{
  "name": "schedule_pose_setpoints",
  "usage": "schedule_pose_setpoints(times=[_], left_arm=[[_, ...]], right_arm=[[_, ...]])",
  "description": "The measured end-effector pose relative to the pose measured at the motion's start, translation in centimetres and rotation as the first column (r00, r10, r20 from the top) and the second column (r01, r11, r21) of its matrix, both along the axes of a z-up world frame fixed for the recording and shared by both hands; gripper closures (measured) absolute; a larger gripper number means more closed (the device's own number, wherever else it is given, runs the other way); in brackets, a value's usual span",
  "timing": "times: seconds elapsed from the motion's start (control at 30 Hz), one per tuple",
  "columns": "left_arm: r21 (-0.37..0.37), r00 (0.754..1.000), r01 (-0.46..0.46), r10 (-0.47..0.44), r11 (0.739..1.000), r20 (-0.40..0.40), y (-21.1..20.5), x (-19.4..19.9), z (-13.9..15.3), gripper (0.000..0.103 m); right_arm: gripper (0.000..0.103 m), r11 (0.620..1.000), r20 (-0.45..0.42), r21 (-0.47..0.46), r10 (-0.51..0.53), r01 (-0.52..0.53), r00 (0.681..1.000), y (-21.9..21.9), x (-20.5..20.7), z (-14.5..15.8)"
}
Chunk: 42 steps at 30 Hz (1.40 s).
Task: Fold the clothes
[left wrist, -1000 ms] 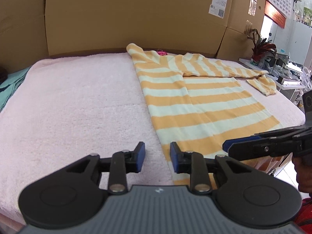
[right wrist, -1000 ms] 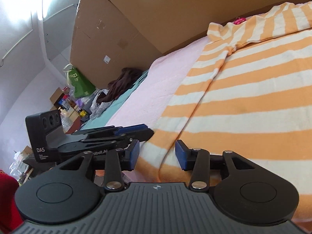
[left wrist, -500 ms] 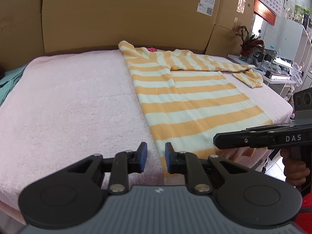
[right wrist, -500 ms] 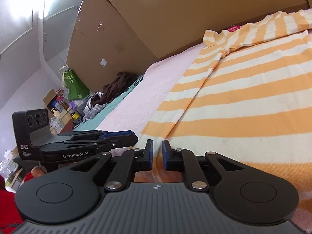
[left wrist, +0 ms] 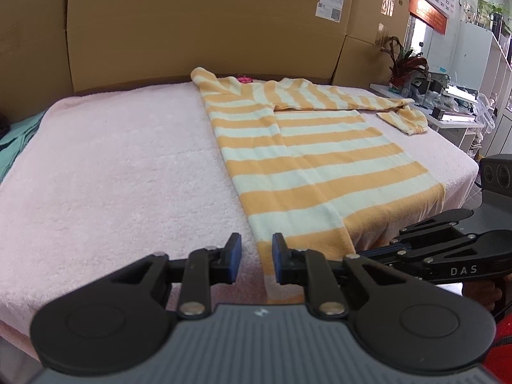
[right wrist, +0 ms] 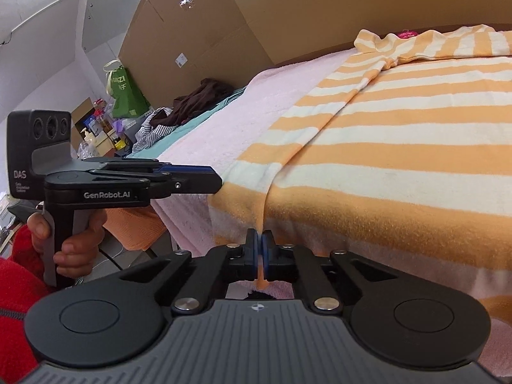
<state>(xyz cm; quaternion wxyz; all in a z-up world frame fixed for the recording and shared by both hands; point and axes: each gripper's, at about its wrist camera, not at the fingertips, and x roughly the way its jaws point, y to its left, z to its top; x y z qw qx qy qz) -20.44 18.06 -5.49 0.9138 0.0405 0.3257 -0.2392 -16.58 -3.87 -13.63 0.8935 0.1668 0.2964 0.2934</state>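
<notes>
Stripes of orange and cream are running across the sweater (left wrist: 307, 160), which is lying flat on the pink blanket (left wrist: 112, 166), its collar toward the cardboard boxes (left wrist: 204, 22) and its hem hanging over the blanket's near edge. The right gripper (right wrist: 259, 249) is pinching that hem, its jaws having just closed onto a fold of the orange fabric. The left gripper (left wrist: 256, 257) is hovering at the sweater's near left corner, its jaws standing slightly apart with nothing pressed between them. A hand (right wrist: 68, 243) is holding its handle.
</notes>
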Motion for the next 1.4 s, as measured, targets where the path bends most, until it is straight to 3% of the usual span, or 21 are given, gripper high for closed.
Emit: schedule_pose_setpoints(times=[0.17,0.2,0.27,0.33,0.37,0.43,0.53,0.6,0.63,0.77,0.87,0.97,1.03,1.17,1.23,1.3,1.33,1.37,1.4], left_arm=[[0.061,0.999,0.026,-0.028,0.998,0.041,-0.8,0.7,1.1,0.076],[0.064,0.997,0.03,-0.034,0.998,0.065,-0.9,1.0,1.6,0.074],[0.059,0.993,0.038,-0.045,0.998,0.109,-1.3,2.1,2.7,0.061],[0.051,0.99,0.054,-0.06,0.997,0.131,-2.3,4.0,3.0,0.061],[0.053,0.988,0.063,-0.07,0.997,0.138,-3.1,5.1,3.1,0.062],[0.086,0.988,0.071,-0.081,0.994,0.129,-4.8,7.6,2.4,0.065],[0.128,0.996,0.069,-0.077,0.989,0.051,-6.3,11.1,0.6,0.093],[0.125,0.995,0.081,-0.087,0.989,0.043,-6.3,11.8,0.1,0.093],[0.124,0.994,0.088,-0.094,0.988,0.047,-6.3,12.0,0.2,0.093],[0.119,0.994,0.101,-0.104,0.988,0.025,-6.2,12.5,0.6,0.093],[0.089,0.995,0.094,-0.095,0.992,0.003,-6.3,13.2,0.7,0.092],[0.09,0.996,0.094,-0.095,0.991,0.004,-6.8,13.4,0.6,0.082],[0.088,0.995,0.097,-0.098,0.991,0.004,-7.1,13.5,0.6,0.08],[0.054,0.995,0.102,-0.102,0.993,-0.005,-7.7,13.9,0.6,0.056],[0.051,0.994,0.105,-0.105,0.993,-0.007,-8.3,14.0,0.4,0.056],[0.062,0.994,0.107,-0.108,0.992,0.003,-8.8,13.9,0.2,0.056],[0.069,0.994,0.108,-0.109,0.992,0.011,-8.9,13.8,0.1,0.059],[0.073,0.994,0.111,-0.112,0.991,0.014,-9.0,13.7,0.0,0.06],[0.073,0.993,0.116,-0.117,0.991,0.013,-9.0,13.8,0.0,0.06]], right_arm=[[0.092,0.999,-0.074,-0.05,-0.002,-0.001,0.997,0.0,0.8,-0.2],[0.092,0.998,-0.047,-0.067,-0.002,-0.001,0.999,-0.3,0.6,0.3],[0.092,0.999,0.019,-0.035,-0.006,0.007,1.0,-1.7,0.1,2.0],[0.087,0.999,0.069,0.032,-0.04,0.038,0.997,-3.2,0.3,3.4],[0.081,0.996,0.086,0.054,-0.073,0.068,0.994,-3.7,0.8,3.8],[0.08,0.988,0.08,0.075,-0.142,0.136,0.987,-4.1,2.6,3.6],[0.08,0.96,0.044,0.07,-0.274,0.271,0.961,-5.2,5.0,2.9],[0.088,0.932,-0.002,0.056,-0.357,0.357,0.934,-6.7,5.9,2.3],[0.103,0.92,-0.021,0.047,-0.388,0.389,0.921,-7.6,6.1,2.1],[0.103,0.865,-0.035,0.062,-0.497,0.498,0.867,-11.0,5.7,2.4],[0.091,0.832,-0.086,0.133,-0.531,0.538,0.843,-13.5,7.0,2.4],[0.066,0.78,-0.144,0.168,-0.586,0.604,0.797,-14.8,9.0,2.0],[0.066,0.745,-0.176,0.186,-0.616,0.641,0.768,-15.6,10.3,1.8],[0.067,0.633,-0.253,0.229,-0.695,0.739,0.673,-17.2,13.1,1.1],[0.067,0.583,-0.285,0.242,-0.721,0.776,0.631,-17.9,14.3,1.0],[0.073,0.522,-0.319,0.264,-0.747,0.811,0.584,-18.5,14.8,0.7],[0.087,0.491,-0.335,0.272,-0.758,0.828,0.559,-18.8,15.0,0.5],[0.096,0.473,-0.345,0.259,-0.769,0.842,0.539,-19.1,15.0,0.4],[0.097,0.469,-0.346,0.267,-0.769,0.842,0.538,-19.3,14.7,0.1]])
